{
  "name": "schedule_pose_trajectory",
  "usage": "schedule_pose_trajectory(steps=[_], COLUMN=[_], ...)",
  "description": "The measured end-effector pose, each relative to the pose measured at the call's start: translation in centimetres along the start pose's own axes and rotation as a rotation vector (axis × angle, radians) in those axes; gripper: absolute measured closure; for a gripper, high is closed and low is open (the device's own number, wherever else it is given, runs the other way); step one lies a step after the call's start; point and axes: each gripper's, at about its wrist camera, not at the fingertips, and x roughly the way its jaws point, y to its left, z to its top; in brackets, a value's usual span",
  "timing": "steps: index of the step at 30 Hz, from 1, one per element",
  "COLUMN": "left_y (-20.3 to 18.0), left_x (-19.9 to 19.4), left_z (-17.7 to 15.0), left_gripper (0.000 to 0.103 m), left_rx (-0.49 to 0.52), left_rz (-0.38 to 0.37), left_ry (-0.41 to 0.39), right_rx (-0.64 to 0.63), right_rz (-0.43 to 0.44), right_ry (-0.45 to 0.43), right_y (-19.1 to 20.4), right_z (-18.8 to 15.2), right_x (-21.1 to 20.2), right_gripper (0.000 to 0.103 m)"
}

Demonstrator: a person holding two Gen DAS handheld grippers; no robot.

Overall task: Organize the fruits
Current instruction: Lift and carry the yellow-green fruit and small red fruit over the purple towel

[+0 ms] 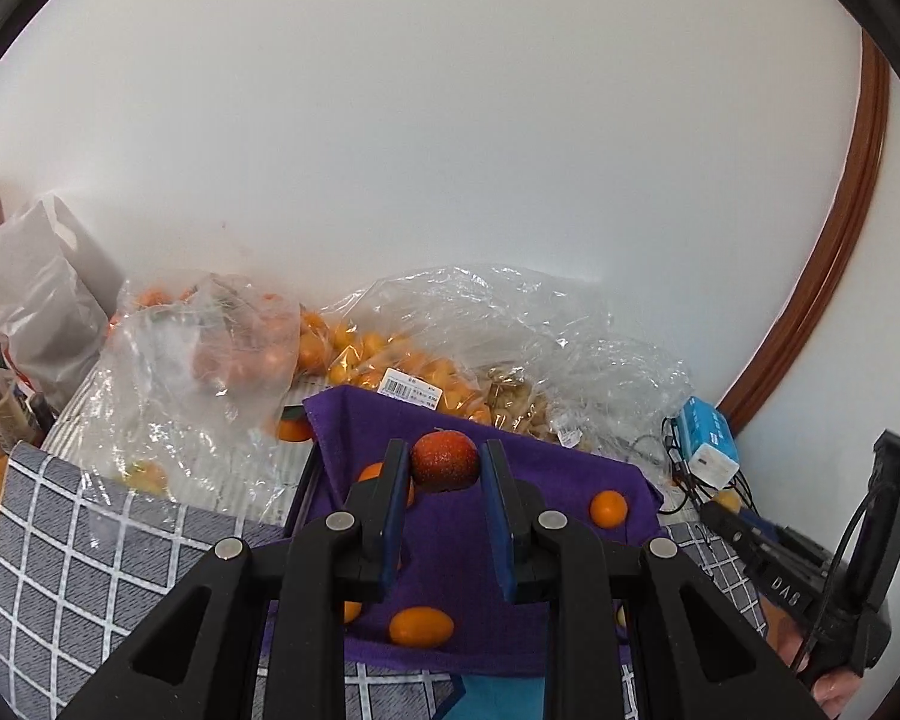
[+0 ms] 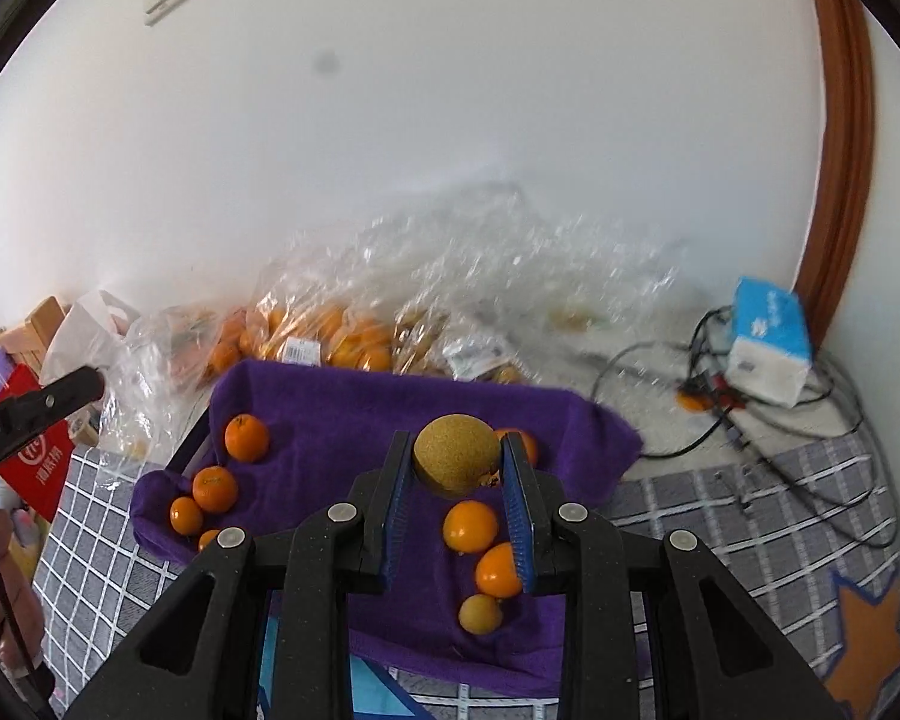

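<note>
In the left wrist view my left gripper (image 1: 445, 461) is shut on a round red fruit (image 1: 445, 459), held above a tray lined with a purple cloth (image 1: 570, 474). Loose oranges (image 1: 608, 508) lie on that cloth. In the right wrist view my right gripper (image 2: 457, 461) is shut on a round brownish-yellow fruit (image 2: 456, 461) over the same purple cloth (image 2: 342, 414). Several oranges (image 2: 246, 437) rest on the cloth under and beside it. The right gripper's body also shows at the right edge (image 1: 810, 564) of the left wrist view.
Clear plastic bags of oranges (image 1: 354, 354) and other produce (image 1: 519, 402) lie against the white wall behind the tray. A blue and white box (image 2: 768, 339) with black cables (image 2: 810, 462) sits right. Checked grey cloth (image 2: 720, 516) covers the surface; a red bag (image 2: 33, 456) stands left.
</note>
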Motion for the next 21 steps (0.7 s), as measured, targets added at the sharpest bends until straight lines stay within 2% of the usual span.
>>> schedule_pose_trajectory(steps=[7,11,21], left_y=[0.7,1.5,0.4], left_x=[3.7,5.7,9.5], left_z=[-0.7,-1.5,-2.8], left_gripper=[0.08,0.08,0.08], left_rx=[0.005,0.001,0.054], left_rz=[0.039,0.066,0.086], left_ry=[0.063,0.115,0.221], right_rx=[-0.05,-0.068,-0.118], right_rz=[0.031,0.03,0.004], right_ry=[0.154,0.213,0.23], right_y=[1.2,1.5,2.1], right_z=[-4.3,-5.9,-7.0], right_x=[5.8,7.8,8.5], right_gripper=[0.074,0.074,0.074])
